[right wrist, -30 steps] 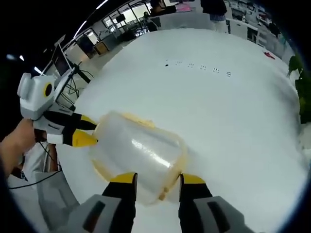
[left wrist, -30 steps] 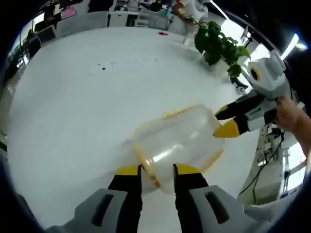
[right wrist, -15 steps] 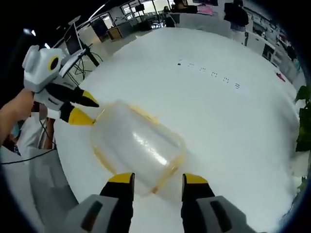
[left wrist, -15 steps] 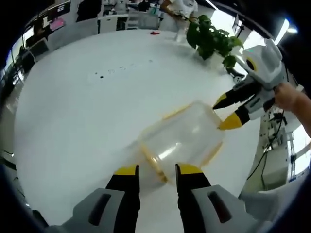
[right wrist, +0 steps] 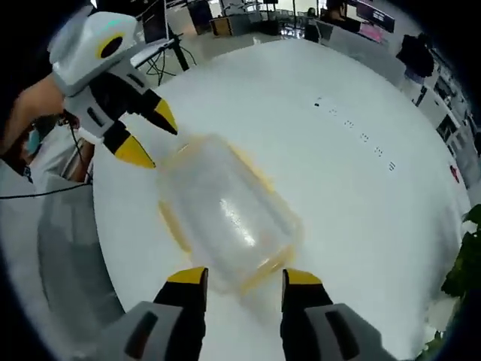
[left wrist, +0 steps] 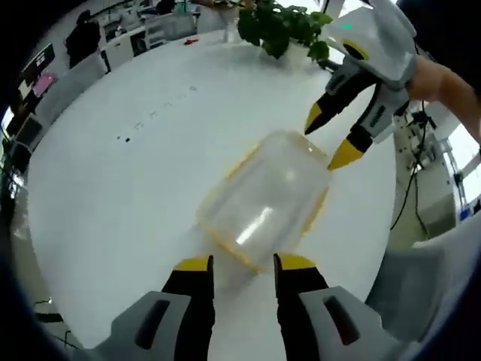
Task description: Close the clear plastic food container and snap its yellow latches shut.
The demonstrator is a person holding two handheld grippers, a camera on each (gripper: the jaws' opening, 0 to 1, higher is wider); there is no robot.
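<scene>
Both tongs (left wrist: pixel 235 263) now off container (left wrist: pixel 263 199)

Clear container (left wrist: pixel 264 201) with yellow latches on a plain white tabletop (left wrist: pixel 113 195); black-and-grey tongs (left wrist: pixel 239 265), yellow tips; green plant (left wrist: pixel 276 26) at twelve o'clock.

place: looks like an open-plan office or lab space
main landmark: big round white table (left wrist: pixel 113 188)
beyond the table's far edge: rows of white desks with dark monitors (right wrist: pixel 373 13), a pink screen (left wrist: pixel 43 81)
at the table's edge: leafy green potted plant (left wrist: pixel 276 24)
beside the table: black cables (left wrist: pixel 412 197) hanging down, a black stand (right wrist: pixel 174 47) on the floor
</scene>
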